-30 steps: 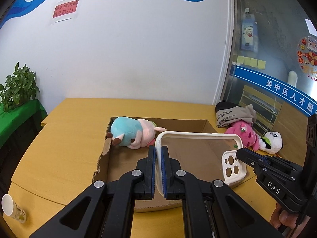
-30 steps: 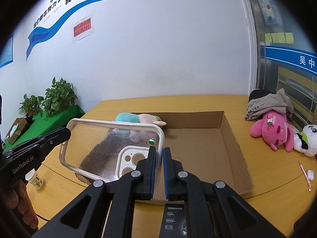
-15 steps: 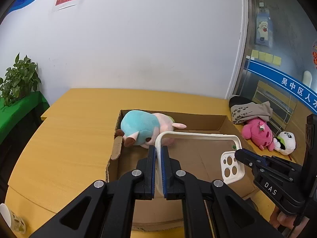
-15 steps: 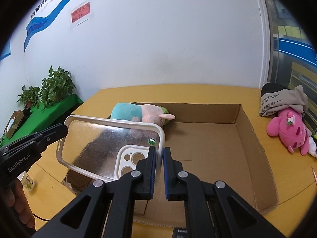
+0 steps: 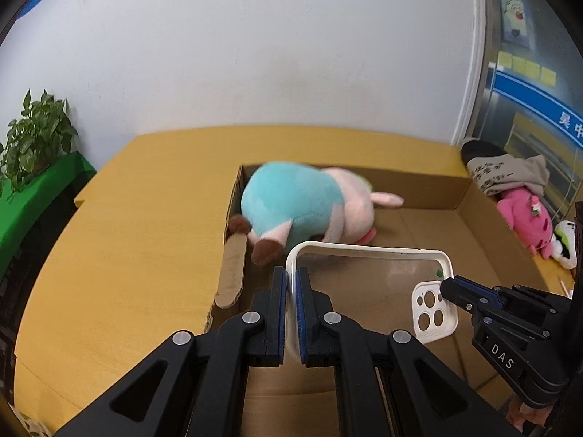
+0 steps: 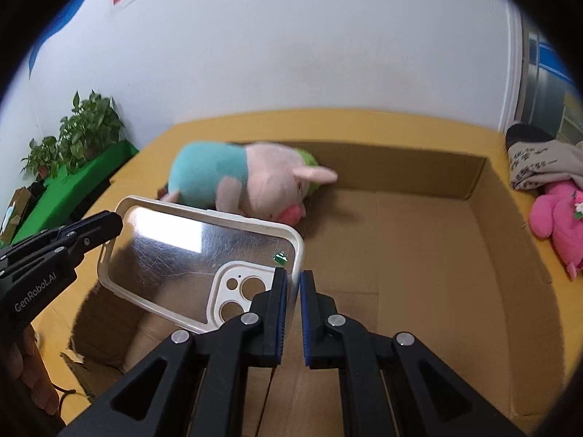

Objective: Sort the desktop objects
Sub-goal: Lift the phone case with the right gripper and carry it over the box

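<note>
Clear plastic phone case [image 5: 368, 284] with a white rim hangs over the cardboard box [image 5: 430, 225], carried at both ends. Left gripper [image 5: 290, 313] is clamped on the case's left short edge; blue pads pinch only the rim. Behind it the teal-and-pink plush pig [image 5: 298, 207] sits in the box's back-left corner, close to the case's far edge. On the other end the right gripper [image 6: 290, 313] looks closed on the corner by the camera cutout [image 6: 237, 291], though a sliver of gap shows beside the rim, so that hold may be weak.

Risks, my read: thin slick rim can pop out of either pinch; if the hands drift apart or twist, the case flexes and springs free. Lowering it blind could catch the pig. Uneven release drops one end first. Pink plush [image 6: 557, 218] sits on the table outside the box, unsorted
</note>
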{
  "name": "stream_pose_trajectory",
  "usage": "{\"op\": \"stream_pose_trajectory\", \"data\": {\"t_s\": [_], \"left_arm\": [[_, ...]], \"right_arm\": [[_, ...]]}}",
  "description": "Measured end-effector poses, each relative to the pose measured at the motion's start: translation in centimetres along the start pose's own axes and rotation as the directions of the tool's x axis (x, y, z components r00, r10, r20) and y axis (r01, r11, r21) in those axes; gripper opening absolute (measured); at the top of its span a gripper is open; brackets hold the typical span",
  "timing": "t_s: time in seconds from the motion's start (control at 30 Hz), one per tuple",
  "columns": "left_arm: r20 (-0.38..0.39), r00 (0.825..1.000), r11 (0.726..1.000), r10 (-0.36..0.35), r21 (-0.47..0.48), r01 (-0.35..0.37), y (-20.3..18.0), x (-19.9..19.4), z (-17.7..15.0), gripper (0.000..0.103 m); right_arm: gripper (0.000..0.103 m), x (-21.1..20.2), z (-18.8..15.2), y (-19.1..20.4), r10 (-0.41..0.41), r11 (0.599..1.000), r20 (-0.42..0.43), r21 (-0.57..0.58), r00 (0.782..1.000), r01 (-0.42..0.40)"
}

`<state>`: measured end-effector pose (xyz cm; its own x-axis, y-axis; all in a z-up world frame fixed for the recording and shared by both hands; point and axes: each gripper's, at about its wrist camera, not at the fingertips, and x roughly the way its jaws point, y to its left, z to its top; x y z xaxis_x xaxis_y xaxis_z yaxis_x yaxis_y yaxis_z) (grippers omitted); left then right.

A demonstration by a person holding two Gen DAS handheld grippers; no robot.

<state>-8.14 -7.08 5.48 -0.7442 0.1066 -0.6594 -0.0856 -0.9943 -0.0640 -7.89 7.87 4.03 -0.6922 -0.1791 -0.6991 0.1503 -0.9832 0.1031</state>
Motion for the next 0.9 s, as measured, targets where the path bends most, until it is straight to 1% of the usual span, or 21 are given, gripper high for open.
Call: {"op": "stream_pose_trajectory", "data": {"t_s": [0.07, 0.17, 0.37, 0.5, 0.57, 0.63, 0.67, 0.73, 0.8, 0.87, 0.9], "left_arm": [[-0.033, 0.999, 1.0, 0.01, 0.006, -0.01, -0.1, 1.1, -0.5, 0.003], [-0.057, 0.998, 1.0, 0.019, 0.01, -0.018, 0.1, 1.8, -1.1, 0.003], [-0.088, 0.996, 1.0, 0.02, 0.003, -0.02, 0.7, 2.3, -1.5, 0.003], [-0.106, 0.994, 0.999, 0.04, 0.001, -0.04, 0.9, 2.8, -1.4, 0.003], [-0.128, 0.991, 0.999, 0.047, -0.004, -0.048, 1.3, 3.3, -1.3, 0.003], [-0.157, 0.986, 0.999, 0.047, -0.005, -0.049, 1.4, 3.8, -1.2, 0.003], [-0.171, 0.983, 0.998, 0.061, 0.007, -0.06, 1.4, 4.2, -1.2, 0.003], [-0.212, 0.974, 0.996, 0.082, 0.032, -0.077, 1.3, 5.2, -1.4, 0.003], [-0.243, 0.966, 0.996, 0.087, 0.041, -0.079, 1.3, 5.9, -1.5, 0.003], [-0.275, 0.958, 0.996, 0.086, 0.053, -0.075, 1.2, 6.6, -1.5, 0.003], [-0.289, 0.952, 0.994, 0.097, 0.071, -0.08, 1.0, 6.9, -1.5, 0.003]], "right_arm": [[0.006, 1.2, -0.3, -0.1, 0.0, 1.0, -0.047, 0.006, 0.999, 0.001], [0.006, 2.3, -0.7, -0.1, -0.009, 1.0, -0.095, 0.002, 0.995, 0.01], [0.007, 3.0, -0.7, 0.5, -0.027, 1.0, -0.131, -0.015, 0.991, 0.025], [0.007, 3.4, -0.7, 0.9, -0.033, 0.999, -0.159, -0.035, 0.987, 0.028], [0.007, 3.8, -0.4, 1.2, -0.032, 0.998, -0.185, -0.051, 0.982, 0.023], [0.007, 4.4, 0.0, 1.5, -0.035, 0.997, -0.216, -0.076, 0.976, 0.019], [0.007, 4.8, 0.2, 1.7, -0.044, 0.995, -0.233, -0.099, 0.971, 0.021], [0.007, 5.8, 0.3, 1.9, -0.042, 0.993, -0.288, -0.12, 0.957, 0.008], [0.007, 6.7, 0.3, 2.1, -0.042, 0.992, -0.337, -0.128, 0.941, -0.002], [0.007, 7.3, 0.1, 2.0, -0.042, 0.993, -0.375, -0.122, 0.926, -0.004], [0.007, 7.5, 0.0, 2.0, -0.047, 0.992, -0.388, -0.123, 0.921, -0.002]]}}
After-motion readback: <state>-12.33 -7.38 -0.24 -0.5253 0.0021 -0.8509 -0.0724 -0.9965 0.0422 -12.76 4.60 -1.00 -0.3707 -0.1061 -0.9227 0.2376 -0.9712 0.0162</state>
